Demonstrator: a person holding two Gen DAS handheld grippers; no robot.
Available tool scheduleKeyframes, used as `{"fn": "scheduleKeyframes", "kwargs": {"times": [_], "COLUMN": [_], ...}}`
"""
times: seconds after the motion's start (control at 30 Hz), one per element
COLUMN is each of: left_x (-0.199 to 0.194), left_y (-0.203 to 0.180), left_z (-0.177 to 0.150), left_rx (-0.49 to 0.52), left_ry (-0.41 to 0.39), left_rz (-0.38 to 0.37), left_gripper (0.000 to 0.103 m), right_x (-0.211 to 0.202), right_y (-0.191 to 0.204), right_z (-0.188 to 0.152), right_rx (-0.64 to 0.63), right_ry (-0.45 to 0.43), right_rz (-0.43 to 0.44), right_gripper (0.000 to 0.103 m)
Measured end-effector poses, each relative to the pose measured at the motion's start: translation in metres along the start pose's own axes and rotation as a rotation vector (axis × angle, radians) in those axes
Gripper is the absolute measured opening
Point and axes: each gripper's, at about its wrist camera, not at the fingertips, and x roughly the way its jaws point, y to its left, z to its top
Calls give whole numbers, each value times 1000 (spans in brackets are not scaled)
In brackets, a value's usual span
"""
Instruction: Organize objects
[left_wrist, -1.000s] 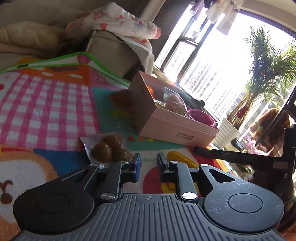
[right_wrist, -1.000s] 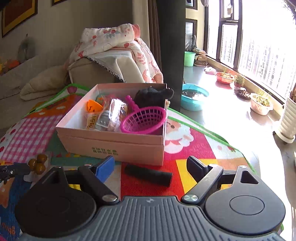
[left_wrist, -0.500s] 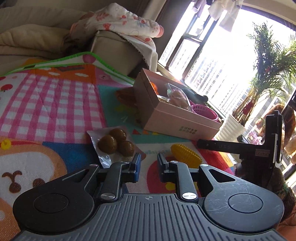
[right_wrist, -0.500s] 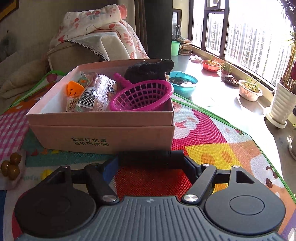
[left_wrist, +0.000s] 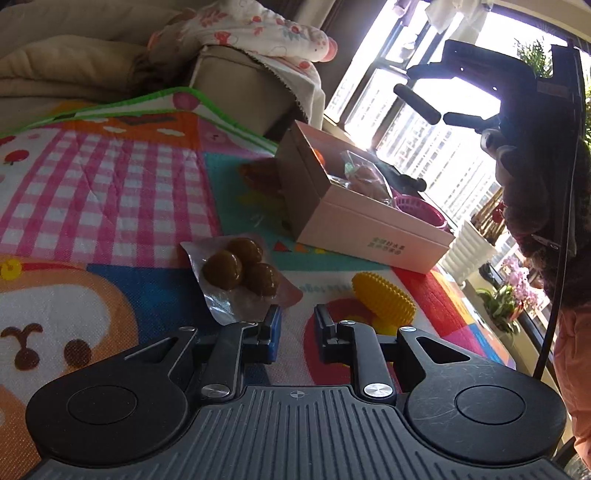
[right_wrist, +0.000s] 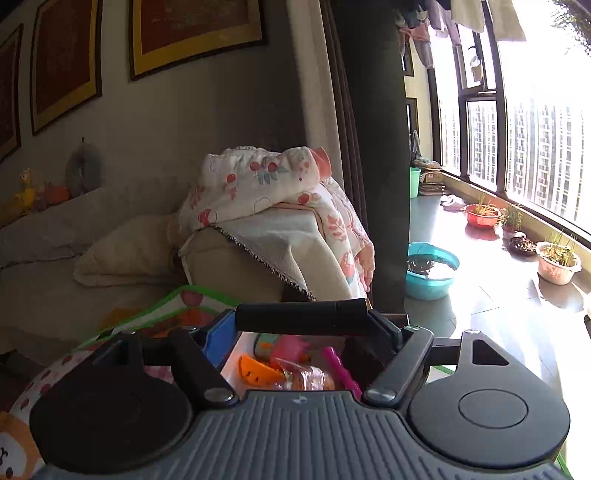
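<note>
**Black roller held over the box, two items left on the mat**

The box (left_wrist: 373, 229), a pink carton, lies on the play mat (left_wrist: 110, 192) and is the collecting point here. It already holds an orange toy (right_wrist: 255, 373), a clear wrapped packet (right_wrist: 306, 378), a pink basket (left_wrist: 421, 212) and a dark soft toy at its far end. Judged from that, most of the sorting looks done.

The right tongs (right_wrist: 303, 325) grip a black roller (right_wrist: 301, 316) endwise between their pads, though the jaws are just now easing apart. The roller is in the air above the box, with the contents showing right beneath it.

Still outside the box, on the mat in front of it: a packet of brown balls (left_wrist: 240, 269) and, just beside the box's near corner, a yellow spiky ball (left_wrist: 382, 299). The left tongs (left_wrist: 297, 328) are closed on nothing, low over the mat between those two items.

What remains, as I read it, is to drop the roller in, then fetch the packet and the spiky ball.
</note>
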Motion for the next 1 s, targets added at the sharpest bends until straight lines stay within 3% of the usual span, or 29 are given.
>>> {"fn": "scheduleKeyframes", "kwargs": {"times": [0.13,0.2,0.3,0.47,0.63,0.73,0.83,0.9,1.0], "left_x": [-5,-4,0,3,-2,-7,-9,-8,-2], "left_y": [11,15,15,5,1,4,8,5,-12], "left_z": [-1,0,0,-2,2,7,11,11,12], "left_rx": [-15,-32,-36,17,48,45,37,61,115], "left_ry": [-4,2,5,11,-11,-44,-48,-41,-16], "left_rz": [35,49,50,77,120,170,209,197,118], "left_gripper": [21,21,21,21,21,21,21,21,21], "right_x": [10,2,-15,-41,-52,-52,-53,-51,-50], "right_y": [-3,-6,-6,-8,-8,-9,-5,-1,1], "right_z": [-3,-25,-62,-127,-177,-190,-195,-197,-197], "right_rx": [27,19,-58,-141,-140,-114,-138,-166,-178], "right_ry": [6,21,46,164,288,331,319,318,321], "right_rz": [-14,-9,-35,-5,21,42,23,7,-2], "right_gripper": [89,97,101,103,103,103,103,103,103]}}
